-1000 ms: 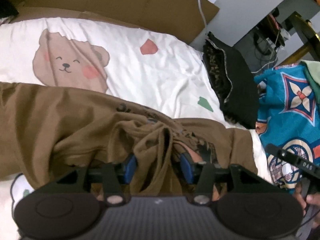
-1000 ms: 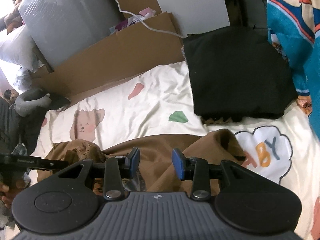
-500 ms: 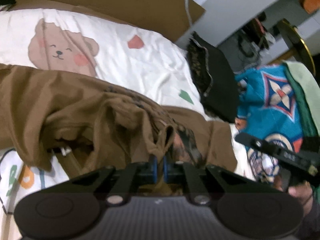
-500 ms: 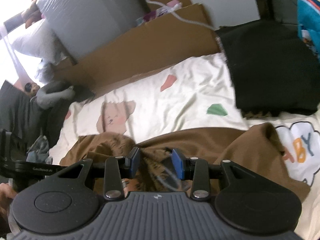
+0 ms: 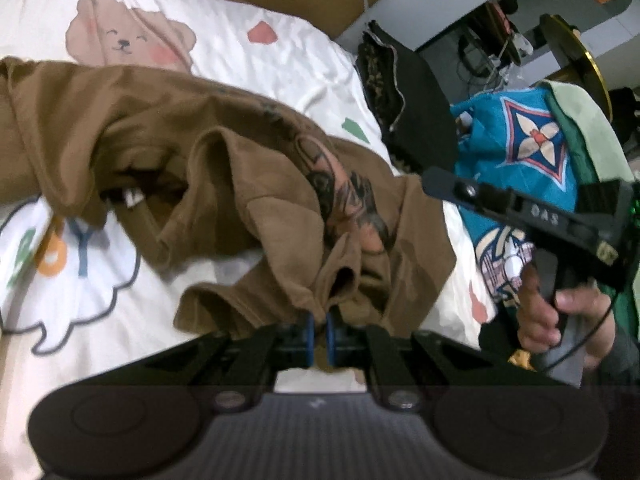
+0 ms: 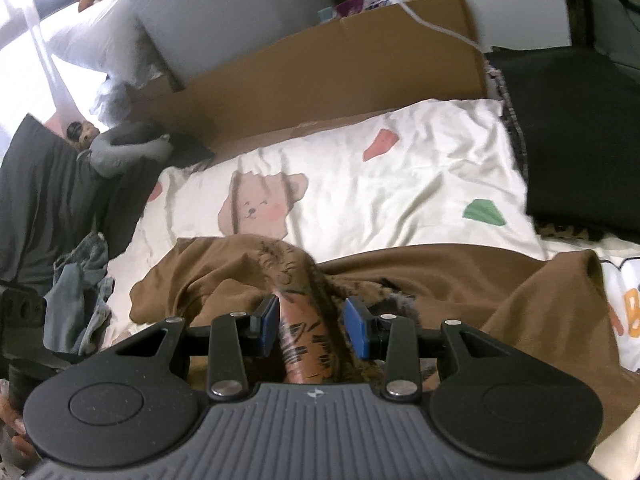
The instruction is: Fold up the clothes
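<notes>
A brown T-shirt (image 5: 120,120) with a dark and pink print lies crumpled on a white bear-print bedsheet (image 5: 280,52). My left gripper (image 5: 319,332) is shut on a bunched fold of the shirt, which hangs lifted above the sheet. In the right wrist view the shirt (image 6: 500,280) spreads under my right gripper (image 6: 313,328). Its blue pads stand apart, with a ridge of the printed cloth between them and a gap on the right side. A person's hand (image 5: 560,312) holds the right gripper at the right edge of the left wrist view.
A folded black garment (image 6: 580,140) lies at the sheet's (image 6: 420,184) far right, with a blue patterned cloth (image 5: 520,140) beside it. Cardboard (image 6: 320,68) lines the far side of the bed. A denim pile (image 6: 80,292) and a grey plush toy (image 6: 120,148) lie at the left.
My left gripper has closed on a bunch of the brown shirt and drawn it up and toward me. The right gripper has shifted left over the printed part, its jaws unchanged.
</notes>
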Action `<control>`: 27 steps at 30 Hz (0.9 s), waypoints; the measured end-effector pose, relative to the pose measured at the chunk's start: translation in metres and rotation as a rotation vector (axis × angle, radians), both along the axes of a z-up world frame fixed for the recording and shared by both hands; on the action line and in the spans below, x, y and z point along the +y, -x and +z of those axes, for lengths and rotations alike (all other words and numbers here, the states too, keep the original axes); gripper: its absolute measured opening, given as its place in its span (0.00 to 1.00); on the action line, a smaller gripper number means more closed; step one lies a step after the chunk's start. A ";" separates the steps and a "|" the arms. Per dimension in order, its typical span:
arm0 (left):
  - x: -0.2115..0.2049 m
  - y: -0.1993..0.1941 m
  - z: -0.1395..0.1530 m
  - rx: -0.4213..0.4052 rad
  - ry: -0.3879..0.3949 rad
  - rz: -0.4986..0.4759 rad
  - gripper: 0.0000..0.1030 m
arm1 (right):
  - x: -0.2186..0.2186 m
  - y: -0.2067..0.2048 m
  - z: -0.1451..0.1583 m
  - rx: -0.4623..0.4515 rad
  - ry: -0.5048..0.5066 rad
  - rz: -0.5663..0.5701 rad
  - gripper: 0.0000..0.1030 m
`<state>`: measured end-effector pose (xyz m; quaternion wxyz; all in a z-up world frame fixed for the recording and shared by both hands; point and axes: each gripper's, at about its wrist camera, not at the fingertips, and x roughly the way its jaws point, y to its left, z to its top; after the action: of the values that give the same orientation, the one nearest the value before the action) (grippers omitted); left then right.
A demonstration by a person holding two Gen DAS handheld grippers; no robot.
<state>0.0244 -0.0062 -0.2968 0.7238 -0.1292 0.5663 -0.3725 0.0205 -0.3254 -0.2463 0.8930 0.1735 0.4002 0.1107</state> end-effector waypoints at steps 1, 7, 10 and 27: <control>0.001 0.003 -0.001 0.006 0.004 -0.011 0.06 | 0.004 -0.001 -0.001 0.003 0.006 0.011 0.42; 0.012 0.009 -0.007 0.004 -0.051 -0.014 0.11 | 0.023 -0.006 -0.003 0.013 0.038 0.058 0.42; 0.022 0.004 -0.011 0.005 -0.083 0.018 0.16 | 0.025 -0.008 -0.005 0.024 0.057 0.060 0.42; 0.102 -0.072 -0.015 -0.038 -0.159 0.448 0.58 | 0.040 -0.058 0.001 0.000 0.197 0.139 0.42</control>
<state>0.0963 0.0959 -0.3116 0.8066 -0.1873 0.5374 -0.1595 0.0790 -0.2851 -0.2458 0.8958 0.0567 0.4204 0.1325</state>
